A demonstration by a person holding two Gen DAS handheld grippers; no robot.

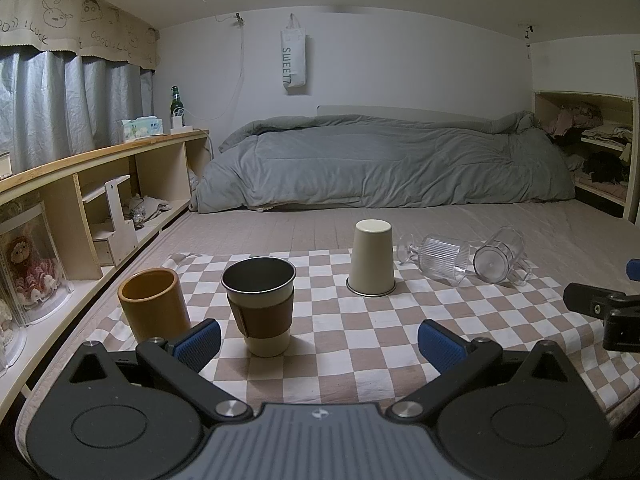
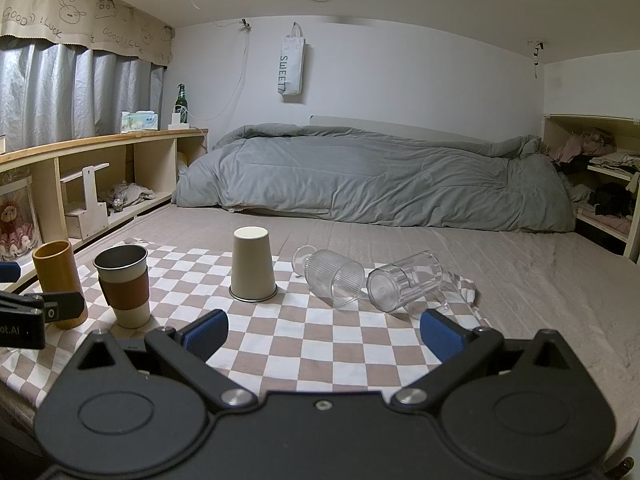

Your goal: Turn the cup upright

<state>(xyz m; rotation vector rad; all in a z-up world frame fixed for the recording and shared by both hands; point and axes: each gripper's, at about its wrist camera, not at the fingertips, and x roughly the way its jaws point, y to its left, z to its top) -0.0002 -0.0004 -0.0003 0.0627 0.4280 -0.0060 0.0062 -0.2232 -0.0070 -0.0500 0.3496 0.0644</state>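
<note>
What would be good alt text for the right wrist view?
The open right gripper hovers over a checkered cloth on a bed. A cream cup stands upside down; a ribbed glass and clear mug lie sideways.

Hanging bag: "SWEET"; valance: "GOOD LUCK".

– What carries everything?
– A beige quilted mattress ahead of both grippers, with a brown-and-white checkered cloth spread just beyond the fingers.
– And farther out?
– A rumpled grey duvet lies across the far end.
</note>
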